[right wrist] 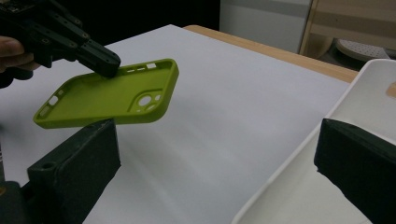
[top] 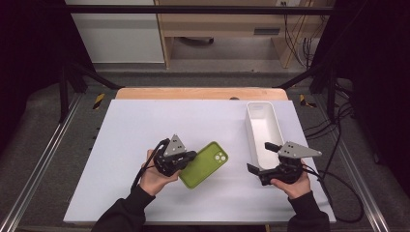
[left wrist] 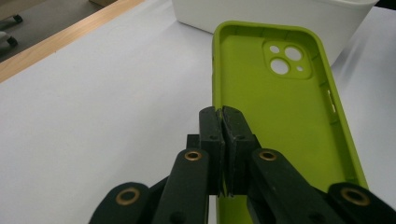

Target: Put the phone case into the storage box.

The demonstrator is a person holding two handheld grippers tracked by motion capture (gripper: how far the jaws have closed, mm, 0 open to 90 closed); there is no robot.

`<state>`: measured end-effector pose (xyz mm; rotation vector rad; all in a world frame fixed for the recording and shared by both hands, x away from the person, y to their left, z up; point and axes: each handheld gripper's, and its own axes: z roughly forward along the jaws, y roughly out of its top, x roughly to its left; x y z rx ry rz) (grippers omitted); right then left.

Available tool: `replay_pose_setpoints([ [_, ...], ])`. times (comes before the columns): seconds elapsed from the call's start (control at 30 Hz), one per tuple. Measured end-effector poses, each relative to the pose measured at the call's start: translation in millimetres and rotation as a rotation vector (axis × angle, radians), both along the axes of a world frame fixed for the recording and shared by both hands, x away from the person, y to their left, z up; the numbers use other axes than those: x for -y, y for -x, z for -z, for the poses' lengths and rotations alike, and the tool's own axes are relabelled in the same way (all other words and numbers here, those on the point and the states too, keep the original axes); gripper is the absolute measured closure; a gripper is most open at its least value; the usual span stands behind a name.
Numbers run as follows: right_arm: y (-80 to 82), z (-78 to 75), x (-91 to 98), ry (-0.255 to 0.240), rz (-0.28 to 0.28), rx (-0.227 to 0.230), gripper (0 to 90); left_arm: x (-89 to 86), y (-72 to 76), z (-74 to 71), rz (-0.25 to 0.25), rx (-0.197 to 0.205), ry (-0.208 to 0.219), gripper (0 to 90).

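Note:
A lime-green phone case (top: 205, 164) hangs tilted just above the white table top, hollow side up in the left gripper view (left wrist: 280, 107). My left gripper (top: 193, 154) is shut on one long side wall of the case, and its jaws (left wrist: 222, 114) pinch that wall near the middle. The right gripper view has the case (right wrist: 107, 100) lifted clear of the table, with the left gripper (right wrist: 105, 65) on its far edge. My right gripper (top: 261, 156) stands open at the near end of the white bin (top: 263, 128), its jaws (right wrist: 217, 168) wide apart with nothing between them.
The long white bin (right wrist: 345, 98) lies along the right side of the white mat (top: 145, 125) and looks empty (left wrist: 261, 16). A wooden table edge (top: 193, 93) runs along the far side. Cables trail off the right of the table.

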<state>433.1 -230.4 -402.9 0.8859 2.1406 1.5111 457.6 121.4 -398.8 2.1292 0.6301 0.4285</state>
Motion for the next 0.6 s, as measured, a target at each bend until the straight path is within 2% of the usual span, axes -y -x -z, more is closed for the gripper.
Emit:
replay_pose_setpoints([
  [0.6, 0.1, -3.4, -15.0, 0.009, -0.034, -0.014, 0.8, 16.9, 12.5, 2.2, 0.063, 0.017, -0.038, 87.9],
])
